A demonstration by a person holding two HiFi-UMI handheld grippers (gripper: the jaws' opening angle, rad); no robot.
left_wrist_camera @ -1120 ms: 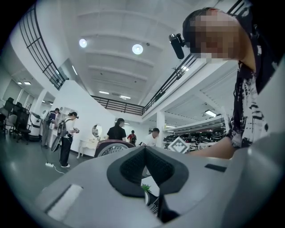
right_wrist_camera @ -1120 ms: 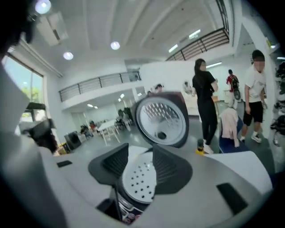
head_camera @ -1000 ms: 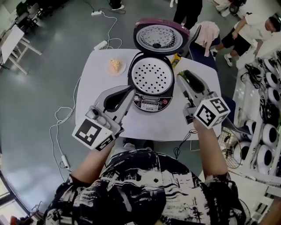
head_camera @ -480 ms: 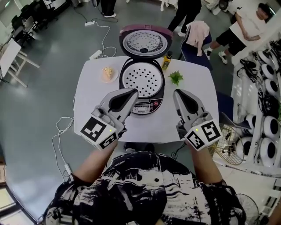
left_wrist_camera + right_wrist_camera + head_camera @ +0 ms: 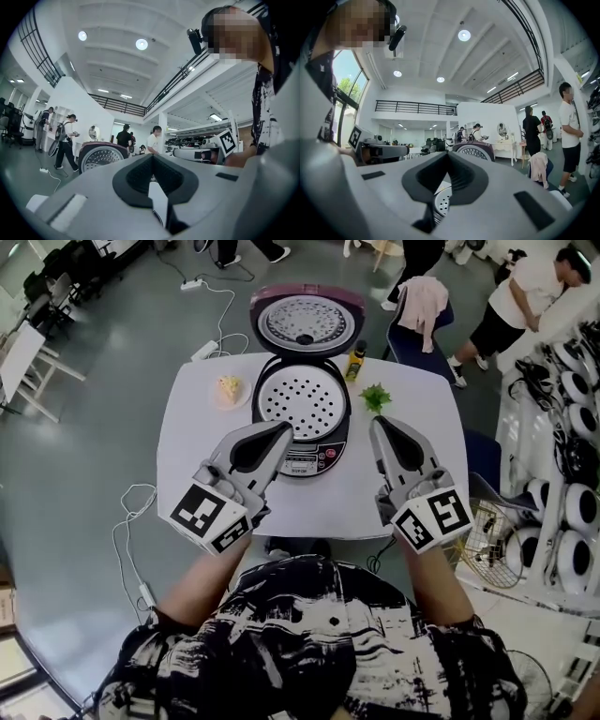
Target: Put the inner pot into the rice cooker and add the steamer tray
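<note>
Seemingly the work is nearly done: the steamer tray (image 5: 300, 399), white and full of holes, lies inside the open rice cooker (image 5: 310, 458) and looks level all round. The inner pot is not visible by itself; I judge that it sits beneath the tray. The lid (image 5: 307, 322) stands open at twelve o'clock from the tray.

What is left is a check rather than a lift. Look round the tray's edge for a high side. If one shows, take the edge there with one gripper and lower it flat. Do not press on the middle, which could tip it.

The left gripper (image 5: 284, 430) hovers at seven o'clock from the cooker, its jaws pressed together on nothing. The right gripper (image 5: 378, 424) is at four o'clock, also closed and empty, so either would have to spread before it takes the tray.

On the table (image 5: 192, 460), a plate of food (image 5: 229, 390) is at ten o'clock, a bottle (image 5: 355, 360) at one o'clock and a green sprig (image 5: 375, 397) at three. The sprig lies just beyond the right gripper's tip, so reach in over it.
</note>
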